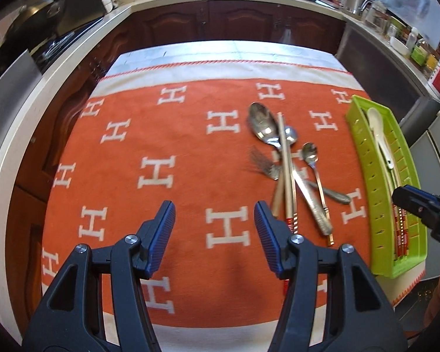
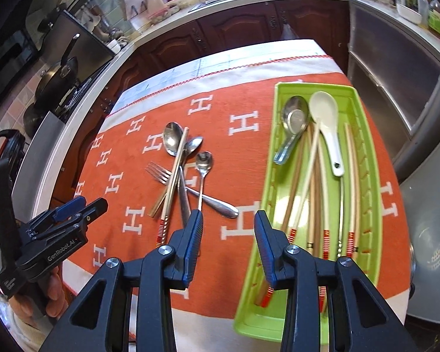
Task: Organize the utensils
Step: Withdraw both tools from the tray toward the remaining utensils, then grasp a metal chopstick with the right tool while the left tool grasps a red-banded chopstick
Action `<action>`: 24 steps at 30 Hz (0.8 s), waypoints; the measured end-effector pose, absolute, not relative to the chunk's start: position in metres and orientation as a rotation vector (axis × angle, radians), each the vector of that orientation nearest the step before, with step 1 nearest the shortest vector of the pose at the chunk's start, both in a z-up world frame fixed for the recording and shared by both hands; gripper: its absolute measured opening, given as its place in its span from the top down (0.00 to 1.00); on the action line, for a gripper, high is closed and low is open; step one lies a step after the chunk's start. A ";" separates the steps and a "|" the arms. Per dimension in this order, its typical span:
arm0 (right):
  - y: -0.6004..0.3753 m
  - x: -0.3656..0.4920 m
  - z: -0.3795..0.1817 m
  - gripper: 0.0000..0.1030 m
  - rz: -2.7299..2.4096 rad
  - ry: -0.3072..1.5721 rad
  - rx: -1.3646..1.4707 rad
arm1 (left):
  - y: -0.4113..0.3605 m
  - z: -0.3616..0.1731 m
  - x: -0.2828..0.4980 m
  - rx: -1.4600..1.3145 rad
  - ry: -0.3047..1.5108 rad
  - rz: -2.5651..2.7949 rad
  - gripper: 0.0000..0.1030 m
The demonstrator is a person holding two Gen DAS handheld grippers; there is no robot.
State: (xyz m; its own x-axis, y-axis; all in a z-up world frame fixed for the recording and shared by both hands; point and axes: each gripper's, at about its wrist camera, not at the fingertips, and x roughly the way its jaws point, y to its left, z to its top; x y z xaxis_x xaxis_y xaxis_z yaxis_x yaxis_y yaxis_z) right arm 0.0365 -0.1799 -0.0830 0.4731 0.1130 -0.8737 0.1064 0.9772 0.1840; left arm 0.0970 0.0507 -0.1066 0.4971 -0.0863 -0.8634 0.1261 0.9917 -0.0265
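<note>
Loose pile on the orange cloth (image 2: 220, 123), right of the cloth's middle and just left of the green tray (image 2: 363, 193):
- metal spoons: 3. Large spoon (image 2: 173, 138), mid spoon (image 2: 193, 145), small spoon (image 2: 204, 161); bowls toward the far edge of the table.
- fork (image 2: 158, 173): 1, tines toward the left edge, handle running under the other pieces toward the tray.
- chopsticks (image 2: 174, 173): 2, lying across the large spoon, the red-banded end of one toward the near edge.
All pieces overlap or touch; exact stacking order not fully readable.

In the tray, which lies along the right edge of the cloth, long axis near-to-far:
- white ceramic spoon (image 2: 327, 123): 1, bowl at the far end.
- short metal spoon (image 2: 293, 120): 1, at the far left corner, beside the white one.
- chopsticks, several, crossing each other; count uncertain (blur and occlusion by the claw).

Left gripper (image 1: 214, 217): jaws roughly half apart, nothing between the pads, no contact. It hangs over bare cloth, left of the pile's near end.

Right gripper (image 2: 228, 223): jaws parted a moderate gap, empty, touching nothing. In its own view it frames the cloth strip between the pile and the tray's left wall.
</note>
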 end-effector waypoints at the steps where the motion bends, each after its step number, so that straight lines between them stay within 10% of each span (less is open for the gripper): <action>1: -0.178 0.040 -0.084 0.65 0.007 1.083 0.222 | 0.054 -0.109 0.097 0.037 1.047 -0.129 0.49; 24: -0.094 0.103 -0.163 0.85 0.263 1.242 0.250 | 0.063 -0.143 0.104 -0.015 1.101 -0.178 0.49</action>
State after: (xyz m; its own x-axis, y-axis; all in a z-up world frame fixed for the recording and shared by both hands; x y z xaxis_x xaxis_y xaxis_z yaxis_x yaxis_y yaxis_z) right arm 0.1030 -0.0938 -0.1634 0.3002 0.3304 -0.8948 -0.0603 0.9428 0.3279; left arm 0.1044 0.0628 -0.1431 0.4399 -0.1503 -0.8854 0.1358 0.9857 -0.0999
